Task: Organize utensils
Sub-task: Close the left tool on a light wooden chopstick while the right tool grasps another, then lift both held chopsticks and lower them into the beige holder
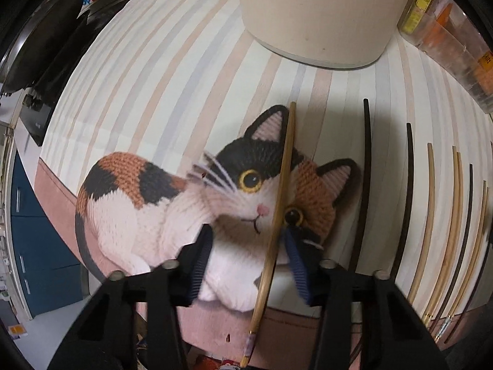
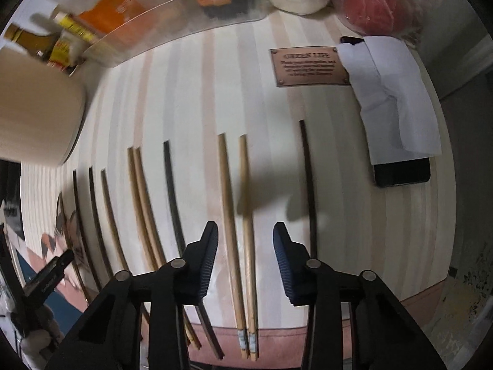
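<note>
In the left wrist view a single light bamboo chopstick (image 1: 282, 185) lies across the cat picture on the striped mat (image 1: 154, 92). My left gripper (image 1: 246, 229) points down over it, jaws apart. The stick runs between them close to the right pad (image 1: 294, 262) and well clear of the left one. In the right wrist view two light wooden chopsticks (image 2: 229, 203) lie side by side on the mat. My right gripper (image 2: 245, 225) hangs over them with both sticks in the gap and room on either side. Several more chopsticks, dark (image 2: 172, 191) and light (image 2: 141, 191), lie in a row to the left.
A cream round container (image 1: 323, 15) stands at the back of the mat. A clear bin of packets (image 2: 154, 15) is behind it. A dark phone (image 2: 400, 171) under white paper (image 2: 394, 92) lies at the right. A lone dark chopstick (image 2: 308, 185) lies near it.
</note>
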`<act>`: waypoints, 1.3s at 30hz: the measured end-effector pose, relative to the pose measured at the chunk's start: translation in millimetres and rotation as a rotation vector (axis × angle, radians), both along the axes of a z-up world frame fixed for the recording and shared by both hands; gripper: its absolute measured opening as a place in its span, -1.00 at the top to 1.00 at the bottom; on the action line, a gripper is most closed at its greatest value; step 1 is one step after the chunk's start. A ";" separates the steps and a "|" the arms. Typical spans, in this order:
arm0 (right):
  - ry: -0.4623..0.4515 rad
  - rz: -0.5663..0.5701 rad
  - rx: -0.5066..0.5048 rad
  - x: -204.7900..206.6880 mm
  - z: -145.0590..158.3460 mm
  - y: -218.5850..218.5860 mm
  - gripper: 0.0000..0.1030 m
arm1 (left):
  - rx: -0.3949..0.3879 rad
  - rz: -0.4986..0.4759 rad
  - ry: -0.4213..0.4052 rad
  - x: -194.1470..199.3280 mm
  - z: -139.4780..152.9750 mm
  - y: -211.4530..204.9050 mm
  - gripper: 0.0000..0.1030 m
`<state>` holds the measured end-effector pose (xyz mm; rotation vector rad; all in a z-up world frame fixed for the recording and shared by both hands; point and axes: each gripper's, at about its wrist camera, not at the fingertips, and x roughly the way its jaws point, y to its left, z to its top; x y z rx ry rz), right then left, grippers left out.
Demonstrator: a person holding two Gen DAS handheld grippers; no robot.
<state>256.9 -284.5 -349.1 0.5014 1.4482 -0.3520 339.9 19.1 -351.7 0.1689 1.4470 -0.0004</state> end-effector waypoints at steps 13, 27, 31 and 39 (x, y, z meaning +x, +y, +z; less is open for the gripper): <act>0.099 0.055 -0.057 3.2 -22.4 7.4 0.78 | -0.057 -0.025 -0.013 -7.3 -4.9 -11.1 0.90; 0.171 0.109 -0.057 -10.7 -33.0 11.6 0.87 | -0.265 0.110 0.093 -0.1 -11.8 43.7 0.85; 0.187 0.099 -0.051 2.7 -36.3 5.5 0.86 | -0.184 0.046 0.091 9.8 -13.2 30.5 0.80; 0.191 0.098 -0.110 23.0 -40.6 15.3 0.84 | 0.011 -0.116 0.008 4.4 -17.3 1.6 0.91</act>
